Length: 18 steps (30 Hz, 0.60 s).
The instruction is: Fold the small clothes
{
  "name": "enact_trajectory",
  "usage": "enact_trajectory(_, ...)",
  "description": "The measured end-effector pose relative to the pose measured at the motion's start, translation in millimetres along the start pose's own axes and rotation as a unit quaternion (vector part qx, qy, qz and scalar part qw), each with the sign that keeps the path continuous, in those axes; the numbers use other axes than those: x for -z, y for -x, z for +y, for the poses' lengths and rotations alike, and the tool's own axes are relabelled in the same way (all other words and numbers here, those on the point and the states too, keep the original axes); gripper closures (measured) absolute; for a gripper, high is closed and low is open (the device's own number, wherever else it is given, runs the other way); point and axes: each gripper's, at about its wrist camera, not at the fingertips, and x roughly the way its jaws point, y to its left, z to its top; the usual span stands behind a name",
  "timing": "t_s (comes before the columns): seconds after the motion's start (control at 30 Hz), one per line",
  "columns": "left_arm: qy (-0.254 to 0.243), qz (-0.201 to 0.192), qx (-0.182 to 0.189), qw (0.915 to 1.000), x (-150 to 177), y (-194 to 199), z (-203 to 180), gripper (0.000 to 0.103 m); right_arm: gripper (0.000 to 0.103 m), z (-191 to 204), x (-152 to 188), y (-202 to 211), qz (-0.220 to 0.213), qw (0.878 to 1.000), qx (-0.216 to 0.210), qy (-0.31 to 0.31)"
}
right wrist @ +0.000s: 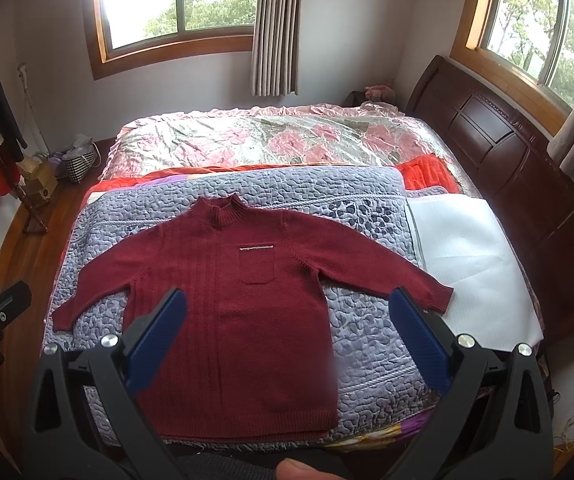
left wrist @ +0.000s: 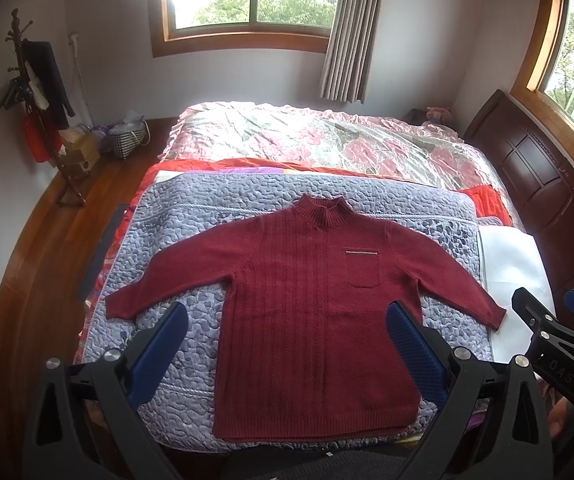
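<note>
Lying flat and unfolded on the lavender quilt (left wrist: pixel 191 236), the red sweater (left wrist: pixel 307 300) points its collar toward 12 o'clock, sleeves spread toward 9 and 3. Left gripper (left wrist: pixel 287 320) and right gripper (right wrist: pixel 289 308) both hover above it, jaws wide, holding nothing.

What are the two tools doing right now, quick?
Left tool: open, holding nothing, up above the dark red sweater.
Right tool: open, holding nothing, also above the sweater.
</note>
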Motion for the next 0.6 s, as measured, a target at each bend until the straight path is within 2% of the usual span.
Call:
enact_trajectory(0.3, -0.016, 0.007, 0.002, 0.9998, -4, -16, -9, 0.004, 0.003, -7, -4, -13, 0.009, 1.000, 0.003, -0.007)
enact_trajectory(0.4, -0.021, -0.013, 0.022, 0.9994, -5, -29, -12, 0.004, 0.003, -15, -7, -24, -0.016, 1.000, 0.010, 0.004)
enact_trajectory(0.47, -0.009, -0.015, 0.057, 0.9982, -6, -48, -9, 0.004, 0.003, -36, -8, -37, -0.029, 1.000, -0.003, -0.012)
enact_trajectory(0.6, -0.002, 0.042, 0.087, 0.9953, -7, -106, -13, 0.004, 0.004, -97, -4, -82, -0.004, 0.997, 0.012, -0.077)
